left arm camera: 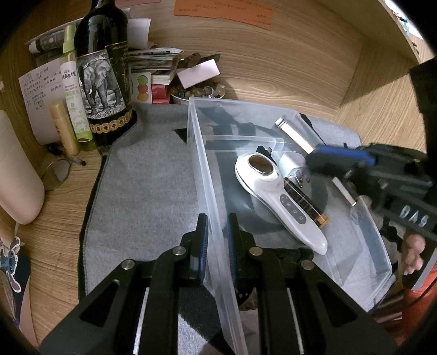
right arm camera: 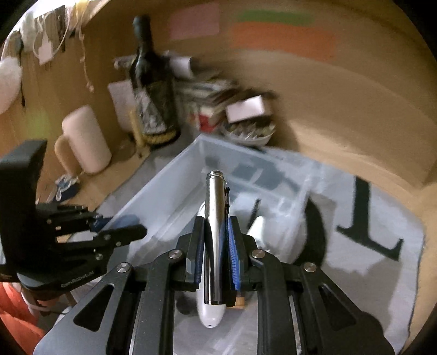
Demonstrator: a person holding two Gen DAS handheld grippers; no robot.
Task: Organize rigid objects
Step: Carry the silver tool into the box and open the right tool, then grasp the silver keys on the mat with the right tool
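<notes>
one light wooden desk (left arm camera: 273,71) under it all, and on it one grey felt mat (left arm camera: 147,191) with black markings, a big black letter showing at its edge in the right wrist view. on the mat sits one clear plastic storage bin (left arm camera: 363,245) with an inner divider. one tall dark wine bottle (left arm camera: 102,82) stands at the back left, its label showing an elephant; the small print is too fine to read. beside it one green spray bottle (left arm camera: 75,90) with chinese characters and one tan tube (left arm camera: 64,127), plus one handwritten note sheet (left arm camera: 38,90) and one orange paper (left arm camera: 224,12) on the wall, neither legible. one bowl of beads (left arm camera: 196,94) sits just behind the bin. inside the bin: one white handheld massager with a round metal head (left arm camera: 273,188), lying flat, three small icons on its handle; one brown-and-gold battery (left arm camera: 306,203) touching it; one white plug adapter (left arm camera: 293,163) near the head. and here's the left gripper (left arm camera: 217,240), jaws pinched on the bin's near wall, one pad outside, one inside. the right gripper (right arm camera: 215,245), lettered "das" on its side in the left wrist view, is clamped tight on one shiny silver metal cylinder with a threaded tip (right arm camera: 215,218), held above the bin's interior, over the massager, pointing toward the far end. one hand (left arm camera: 412,252) shows under that gripper's handle.
</notes>
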